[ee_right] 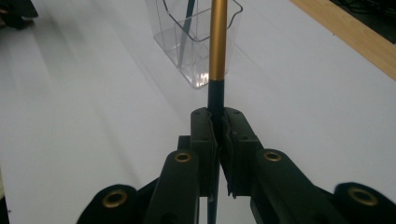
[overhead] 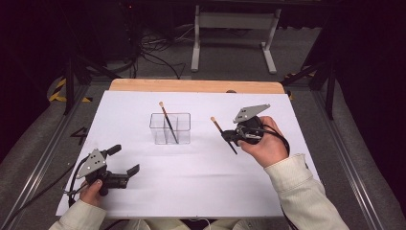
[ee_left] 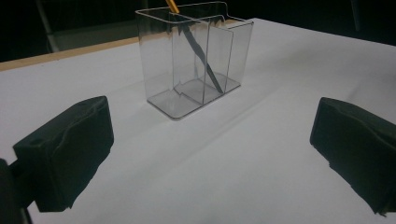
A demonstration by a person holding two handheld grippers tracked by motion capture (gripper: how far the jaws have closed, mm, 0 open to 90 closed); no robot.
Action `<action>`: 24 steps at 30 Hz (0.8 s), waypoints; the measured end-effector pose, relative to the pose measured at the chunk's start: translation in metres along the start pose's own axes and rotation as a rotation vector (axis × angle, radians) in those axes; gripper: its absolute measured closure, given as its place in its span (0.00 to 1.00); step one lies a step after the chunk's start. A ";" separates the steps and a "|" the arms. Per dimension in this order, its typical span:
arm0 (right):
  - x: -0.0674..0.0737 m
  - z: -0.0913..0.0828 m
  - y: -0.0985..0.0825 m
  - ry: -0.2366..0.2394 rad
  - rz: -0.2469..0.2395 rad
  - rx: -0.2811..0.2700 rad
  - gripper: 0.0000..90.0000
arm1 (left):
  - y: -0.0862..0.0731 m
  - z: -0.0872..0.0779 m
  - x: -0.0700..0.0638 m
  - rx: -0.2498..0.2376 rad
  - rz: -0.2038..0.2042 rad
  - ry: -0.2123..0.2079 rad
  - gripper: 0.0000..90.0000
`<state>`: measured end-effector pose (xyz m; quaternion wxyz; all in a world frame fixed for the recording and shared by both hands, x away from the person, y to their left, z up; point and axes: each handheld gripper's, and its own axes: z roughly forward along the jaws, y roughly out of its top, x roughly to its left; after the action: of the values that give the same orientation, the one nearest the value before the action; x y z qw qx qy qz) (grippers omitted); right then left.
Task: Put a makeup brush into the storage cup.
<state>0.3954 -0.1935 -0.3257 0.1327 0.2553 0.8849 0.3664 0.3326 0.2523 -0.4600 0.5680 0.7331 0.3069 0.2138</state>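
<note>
A clear plastic holder (overhead: pixel 170 128) with two compartments stands mid-table on the white sheet. One brush (overhead: pixel 168 123) with a dark handle and gold ferrule leans inside it. To the holder's right, my right gripper (overhead: pixel 229 135) is shut on a second brush (overhead: pixel 218 126), held tilted with its tip up and left. In the right gripper view the brush (ee_right: pixel 217 42) rises from between the shut jaws, with the holder (ee_right: pixel 196 42) beyond. My left gripper (overhead: pixel 125 161) rests open near the table's front left, nothing between its fingers (ee_left: pixel 70 149). It faces the holder (ee_left: pixel 194 58).
The white sheet (overhead: pixel 191 182) covers most of the table, with a wooden edge (overhead: pixel 196 86) at the back. Cables trail from both grippers. A white metal stand (overhead: pixel 234 33) and floor cables lie beyond the table.
</note>
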 end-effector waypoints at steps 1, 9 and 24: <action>0.000 -0.001 -0.001 0.002 -0.001 -0.017 0.94 | 0.000 0.000 0.000 0.005 0.001 -0.002 0.00; 0.005 -0.004 -0.006 0.004 -0.010 -0.137 0.94 | 0.000 0.000 0.000 0.001 -0.001 0.000 0.00; 0.005 -0.005 -0.018 -0.023 0.021 -0.331 0.94 | 0.000 0.000 0.000 -0.002 -0.003 0.000 0.00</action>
<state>0.3830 -0.2050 -0.3350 0.1792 0.2435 0.8081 0.5056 0.3325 0.2525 -0.4599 0.5690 0.7321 0.3078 0.2134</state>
